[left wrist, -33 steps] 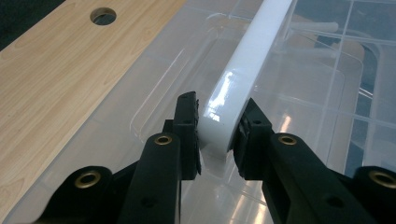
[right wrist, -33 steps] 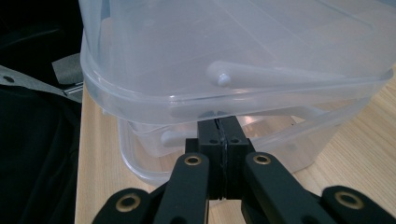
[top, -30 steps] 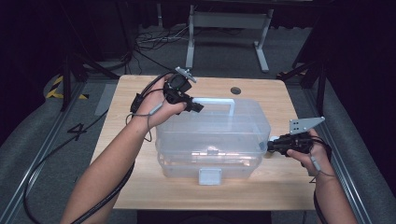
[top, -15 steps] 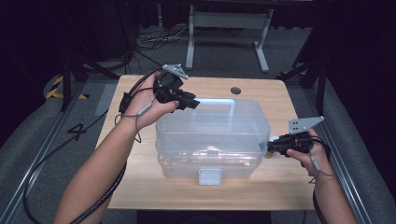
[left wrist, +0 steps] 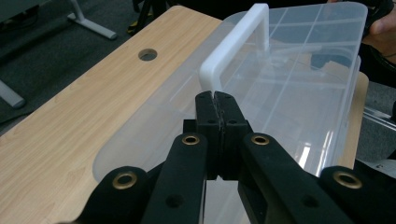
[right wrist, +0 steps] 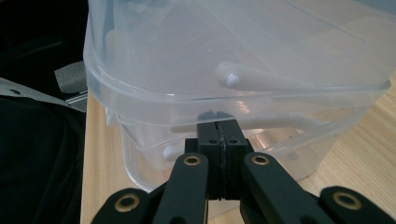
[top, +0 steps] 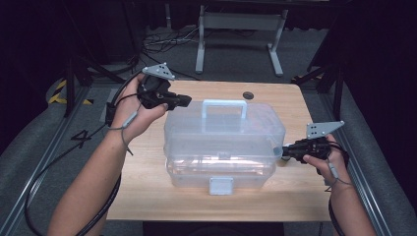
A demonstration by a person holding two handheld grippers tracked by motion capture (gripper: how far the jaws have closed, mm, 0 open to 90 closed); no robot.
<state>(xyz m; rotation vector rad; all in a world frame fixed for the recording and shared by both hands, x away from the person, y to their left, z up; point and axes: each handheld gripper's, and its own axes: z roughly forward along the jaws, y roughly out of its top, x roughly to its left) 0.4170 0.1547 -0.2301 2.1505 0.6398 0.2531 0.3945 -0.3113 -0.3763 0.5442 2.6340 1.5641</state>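
1. The wooden table (top: pixel 147 196) is light brown, and it has a small round hole (top: pixel 248 95) near its far edge.
2. A clear plastic box (top: pixel 223 147) with a white handle (top: pixel 224 104) sits on the table.

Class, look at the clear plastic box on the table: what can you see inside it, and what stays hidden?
Through the clear plastic box you see inner divider ridges and the wooden table beneath. No loose contents are evident, though glare and the hazy walls obscure the lower section.
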